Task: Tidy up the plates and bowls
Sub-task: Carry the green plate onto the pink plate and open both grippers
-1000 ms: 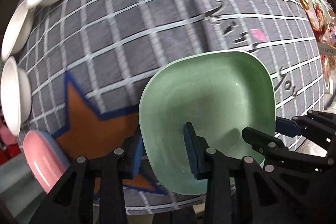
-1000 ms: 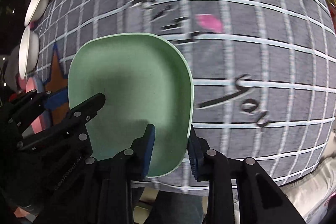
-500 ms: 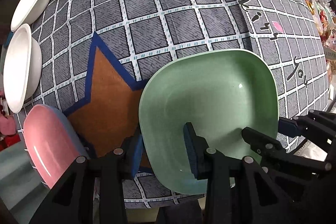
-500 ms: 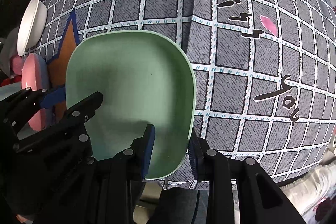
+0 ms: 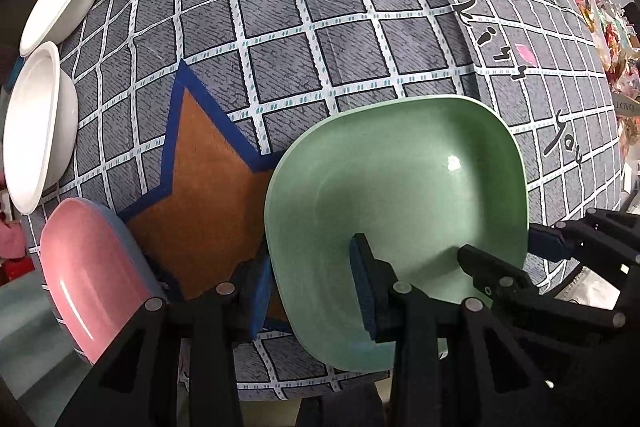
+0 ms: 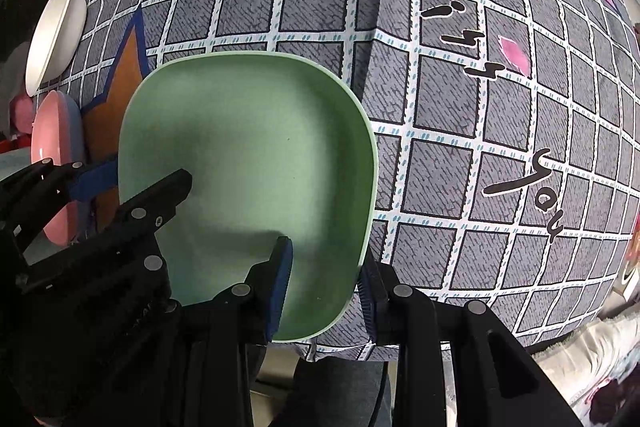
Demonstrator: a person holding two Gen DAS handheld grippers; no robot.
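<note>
Because the green plate (image 5: 396, 211) is pinched only at its near rim, from two corners at once, it could tip, twist or slip if one claw were raised faster or drawn away sooner than the other, and its far edge could then be dragged across the checked tablecloth (image 5: 320, 27). A loosened grip on the smooth, sloping rim is judged the likeliest cause of a drop. The plate is seen near the front edge of the table, partly over an orange star printed on the cloth; whether it rests on the cloth or is held just above it cannot be told. The left claw (image 5: 312, 291) is nearly closed over the plate's near-left rim, one blue pad under the outside and one inside the dish. The right claw (image 6: 324, 283) is likewise closed on the near-right rim, one pad inside and one outside. At the far left, a pink plate (image 5: 88, 275) on a blue one and three white bowls (image 5: 40, 123) are lined along the table's edge, well apart from the green plate.
</note>
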